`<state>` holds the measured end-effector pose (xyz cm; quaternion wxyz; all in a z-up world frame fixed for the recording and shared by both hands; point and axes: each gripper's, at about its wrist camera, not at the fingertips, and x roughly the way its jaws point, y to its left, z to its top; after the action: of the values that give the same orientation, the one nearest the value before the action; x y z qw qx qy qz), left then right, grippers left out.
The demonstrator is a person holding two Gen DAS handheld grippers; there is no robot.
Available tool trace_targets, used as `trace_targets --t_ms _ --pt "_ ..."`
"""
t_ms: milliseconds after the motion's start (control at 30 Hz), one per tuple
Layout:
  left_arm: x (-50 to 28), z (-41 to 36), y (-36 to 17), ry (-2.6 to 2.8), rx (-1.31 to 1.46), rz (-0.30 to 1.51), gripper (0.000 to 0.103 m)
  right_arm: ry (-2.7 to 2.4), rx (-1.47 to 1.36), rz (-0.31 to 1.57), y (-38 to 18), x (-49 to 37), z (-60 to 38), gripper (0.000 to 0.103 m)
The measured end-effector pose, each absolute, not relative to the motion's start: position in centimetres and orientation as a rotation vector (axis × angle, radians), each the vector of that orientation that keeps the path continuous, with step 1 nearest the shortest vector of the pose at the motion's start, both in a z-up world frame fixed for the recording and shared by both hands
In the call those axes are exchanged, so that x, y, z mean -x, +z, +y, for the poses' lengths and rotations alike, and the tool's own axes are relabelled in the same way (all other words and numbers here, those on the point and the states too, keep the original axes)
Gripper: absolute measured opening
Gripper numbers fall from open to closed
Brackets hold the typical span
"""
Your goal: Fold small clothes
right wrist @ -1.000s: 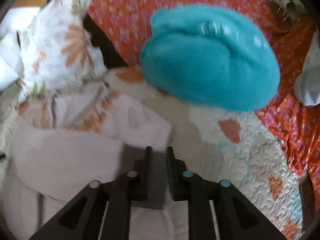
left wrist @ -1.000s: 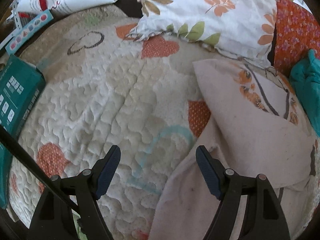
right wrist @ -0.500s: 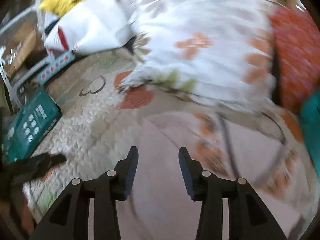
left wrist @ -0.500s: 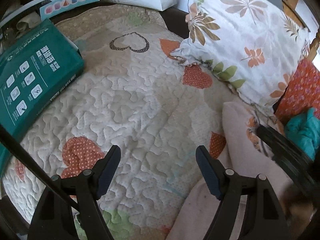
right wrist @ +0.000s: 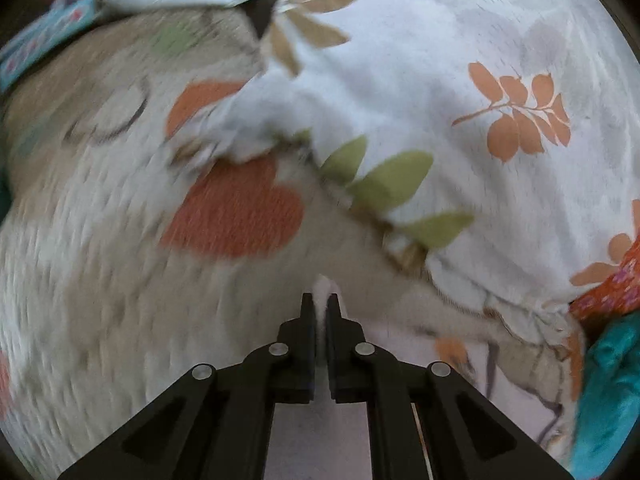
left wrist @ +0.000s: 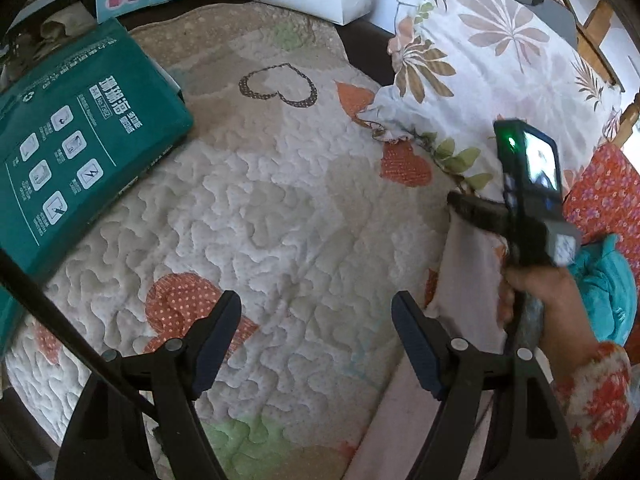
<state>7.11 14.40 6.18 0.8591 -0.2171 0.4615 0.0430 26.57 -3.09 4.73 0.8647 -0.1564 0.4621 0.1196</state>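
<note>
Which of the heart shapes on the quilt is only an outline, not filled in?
The dark dotted-outline heart near the quilt's far edge, beyond the left gripper. The other hearts, like the orange heart by the leaf-print pillow, are solid patches.

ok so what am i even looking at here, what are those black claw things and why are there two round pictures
The black claws are hand-held grippers, not a robot: a person holds one in each hand, and a fisheye camera on each looks out along its two fingers. That gives two round pictures.

The left view shows the left gripper open and empty above a quilted bedspread with heart patches. A green package lies at the left and a leaf-print pillow at the back. On the right you see the person's hand gripping the other tool.

The right view, blurred by motion, shows the right gripper shut on a fold of the pale garment with an orange print, the piece being folded. A teal cloth lies beside it.
</note>
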Motion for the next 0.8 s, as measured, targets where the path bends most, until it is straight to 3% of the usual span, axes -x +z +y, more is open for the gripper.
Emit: trace_targets --t_ms 133,267,400,633,800 --pt "-7.1 14.4 6.3 0.087 0.452 0.969 0.077 0.257 0.246 0.950 4.9 -26.3 -3.3 0.011" --pt "-6.7 15.2 6.5 0.103 0.467 0.952 0.077 0.283 0.197 0.827 9.1 -21.3 -4.6 0.027" --pt "-6.3 16.1 6.7 0.124 0.494 0.938 0.077 0.387 0.196 0.858 10.1 -15.1 -5.1 0.027" --pt "-5.9 16.1 7.2 0.137 0.466 0.908 0.077 0.321 0.090 1.069 3.3 -9.5 -6.0 0.027" --pt "-5.8 15.6 7.1 0.113 0.458 0.915 0.077 0.510 0.004 1.119 3.4 -5.7 -5.1 0.027"
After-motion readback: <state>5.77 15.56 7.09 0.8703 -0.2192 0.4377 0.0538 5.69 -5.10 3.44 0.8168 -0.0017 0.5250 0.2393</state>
